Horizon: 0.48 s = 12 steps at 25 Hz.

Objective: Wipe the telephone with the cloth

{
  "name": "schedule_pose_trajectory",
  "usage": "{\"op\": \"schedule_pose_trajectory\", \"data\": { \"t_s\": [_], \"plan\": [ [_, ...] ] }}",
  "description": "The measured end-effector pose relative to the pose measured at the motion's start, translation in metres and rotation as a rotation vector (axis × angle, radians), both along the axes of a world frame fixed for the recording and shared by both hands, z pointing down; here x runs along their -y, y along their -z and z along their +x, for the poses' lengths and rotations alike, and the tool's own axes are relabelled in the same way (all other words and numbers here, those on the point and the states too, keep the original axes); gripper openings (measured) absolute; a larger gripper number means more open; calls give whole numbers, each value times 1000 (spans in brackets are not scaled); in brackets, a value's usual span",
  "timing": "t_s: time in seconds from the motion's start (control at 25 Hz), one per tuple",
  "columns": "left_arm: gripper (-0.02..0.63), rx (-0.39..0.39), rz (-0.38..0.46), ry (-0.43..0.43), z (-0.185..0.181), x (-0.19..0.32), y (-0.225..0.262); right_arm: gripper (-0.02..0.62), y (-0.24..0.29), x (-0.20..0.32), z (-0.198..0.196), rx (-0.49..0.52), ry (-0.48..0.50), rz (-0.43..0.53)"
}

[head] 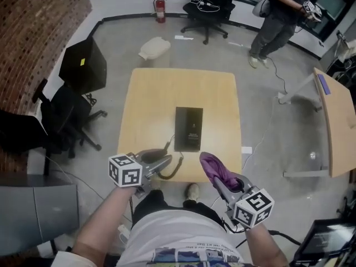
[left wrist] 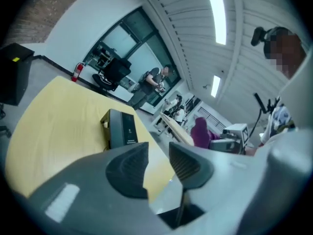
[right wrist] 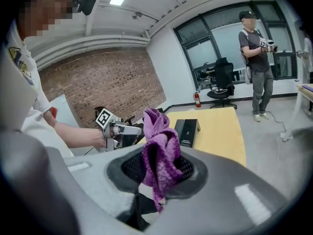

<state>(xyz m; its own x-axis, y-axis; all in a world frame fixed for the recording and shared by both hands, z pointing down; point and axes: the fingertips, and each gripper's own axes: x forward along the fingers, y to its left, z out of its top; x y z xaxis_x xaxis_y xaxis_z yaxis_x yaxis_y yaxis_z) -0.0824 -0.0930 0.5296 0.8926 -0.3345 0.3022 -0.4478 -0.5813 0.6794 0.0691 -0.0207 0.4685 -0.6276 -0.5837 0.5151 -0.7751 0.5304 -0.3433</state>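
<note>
The right gripper [right wrist: 156, 168] is clenching the purple cloth [right wrist: 159, 141], which is bunching up between its 2 jaws and standing above them. In the head view this gripper [head: 219, 181] is hovering at the lower middle of the frame, just off the near edge of the table [head: 150, 104], with the cloth [head: 217, 170] sticking up toward the table. The left gripper [left wrist: 159, 163] is released, its 2 jaws standing apart and gripping nothing. In the head view it [head: 161, 159] is hanging at the near edge of the table, left of the right gripper. A dark cord [head: 177, 168] is curling just beside its tip, lying between it and the telephone [head: 188, 128]. The telephone, a black slab, is sitting near the middle of the table, apart from both grippers; it is also showing in the left gripper view [left wrist: 121, 129] and the right gripper view [right wrist: 187, 131]. Farther out, a black office chair [head: 208, 10] and a red fire extinguisher [head: 160, 10] are standing at the top of the frame, a person [head: 278, 21] is standing at the upper right, a beige bag [head: 154, 48] is lying on the floor beyond the table, and a 2nd table [head: 339, 121] is reaching in from the right edge.
</note>
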Motion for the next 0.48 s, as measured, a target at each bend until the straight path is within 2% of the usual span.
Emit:
{"op": "schedule_pose_trajectory", "data": {
  "t_s": [0.16, 0.48],
  "plan": [
    [165, -14, -81, -61, -2, 36, -34, 84, -7, 6, -12, -30, -74, -35],
    [208, -19, -183, -155, 12, 87, -88, 84, -15, 8, -28, -55, -231, -80]
  ]
}}
